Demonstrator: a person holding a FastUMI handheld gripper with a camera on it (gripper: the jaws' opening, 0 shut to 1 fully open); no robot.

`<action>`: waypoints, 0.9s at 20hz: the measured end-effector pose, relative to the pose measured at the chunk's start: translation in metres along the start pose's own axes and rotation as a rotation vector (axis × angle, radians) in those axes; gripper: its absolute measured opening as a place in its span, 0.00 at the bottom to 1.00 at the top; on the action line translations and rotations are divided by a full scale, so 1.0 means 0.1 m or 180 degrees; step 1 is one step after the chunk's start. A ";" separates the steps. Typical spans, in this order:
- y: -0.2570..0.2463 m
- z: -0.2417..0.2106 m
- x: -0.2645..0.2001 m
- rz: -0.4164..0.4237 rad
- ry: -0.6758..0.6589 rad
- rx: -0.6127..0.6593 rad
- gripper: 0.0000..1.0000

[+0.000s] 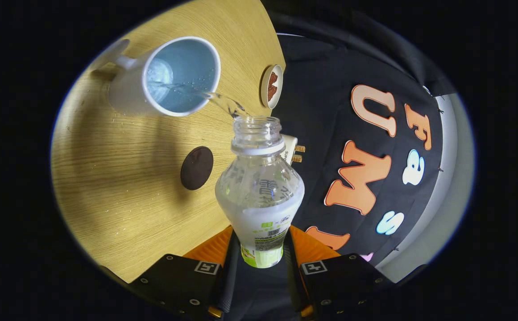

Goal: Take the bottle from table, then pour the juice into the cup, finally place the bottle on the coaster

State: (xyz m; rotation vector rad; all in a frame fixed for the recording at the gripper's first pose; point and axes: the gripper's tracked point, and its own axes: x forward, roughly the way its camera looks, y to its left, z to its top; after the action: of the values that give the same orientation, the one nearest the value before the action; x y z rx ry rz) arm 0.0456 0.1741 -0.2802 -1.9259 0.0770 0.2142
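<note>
Tongs point(261, 254) grip the bottle point(259, 191) tilted so liquid arcs into the cup point(169, 78) beyond; coaster point(196, 168) lies between them.

Bottle point(259, 187): clear glossy plastic, paper-like printed label. Cup point(169, 78), upper left: smooth glossy ceramic-looking. Table point(120, 178): matt light wood grain, droplets. Coaster point(196, 167), centre: dark matt disc. Gripper point(261, 249) fingers clamp bottle.

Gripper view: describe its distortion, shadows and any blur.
Gripper view: fisheye bends the round wooden table edge; the white ceramic cup throws a soft shadow; the pouring stream blurs; the clear plastic bottle, clamped in the gripper, stays sharp.
</note>
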 end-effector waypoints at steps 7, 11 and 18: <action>-0.03 0.02 0.00 -0.0015 -0.0018 -0.0086 0.52; -0.05 0.03 0.00 -0.0024 -0.0031 -0.0138 0.52; -0.07 0.03 0.01 -0.0066 -0.0048 -0.0182 0.52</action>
State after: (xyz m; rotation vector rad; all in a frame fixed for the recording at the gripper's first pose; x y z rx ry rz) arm 0.0476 0.1792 -0.2745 -1.9810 0.0410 0.2191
